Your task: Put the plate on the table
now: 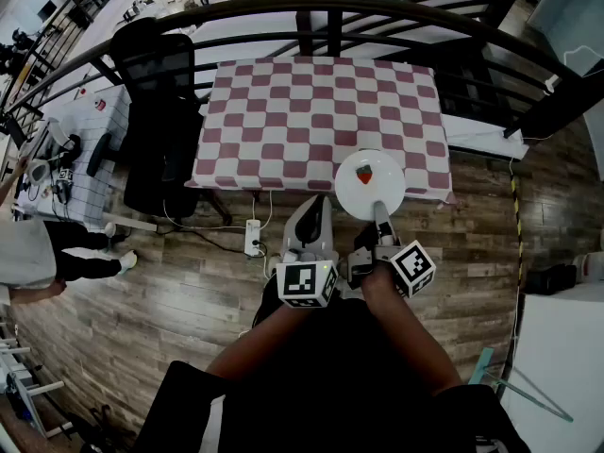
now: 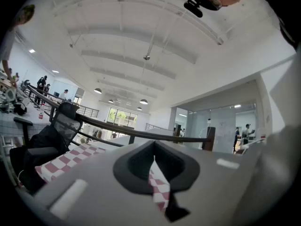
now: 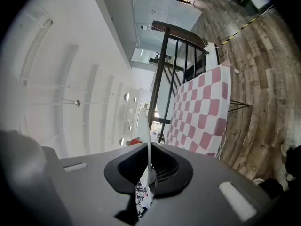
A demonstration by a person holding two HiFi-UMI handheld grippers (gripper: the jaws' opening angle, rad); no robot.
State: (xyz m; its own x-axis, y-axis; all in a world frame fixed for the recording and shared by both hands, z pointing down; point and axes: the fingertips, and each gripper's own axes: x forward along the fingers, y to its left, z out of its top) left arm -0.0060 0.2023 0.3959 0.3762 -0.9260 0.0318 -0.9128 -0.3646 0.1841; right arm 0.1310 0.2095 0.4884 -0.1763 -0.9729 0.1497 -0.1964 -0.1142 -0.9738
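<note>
A white plate (image 1: 370,182) with a strawberry picture hangs over the near right edge of the table (image 1: 283,111), which wears a red-and-white checked cloth. My right gripper (image 1: 379,211) is shut on the plate's near rim. In the right gripper view the plate (image 3: 147,140) runs edge-on as a thin white sheet between the jaws of that gripper (image 3: 146,175). My left gripper (image 1: 317,206) is just left of the plate, short of the table's front edge. Its jaws are shut with nothing in them (image 2: 157,175).
A black office chair (image 1: 156,111) stands against the table's left side. A dark curved railing (image 1: 330,6) runs behind the table. A power strip (image 1: 253,238) lies on the wooden floor below the front edge. A second table (image 1: 85,149) and a person (image 1: 38,253) are at far left.
</note>
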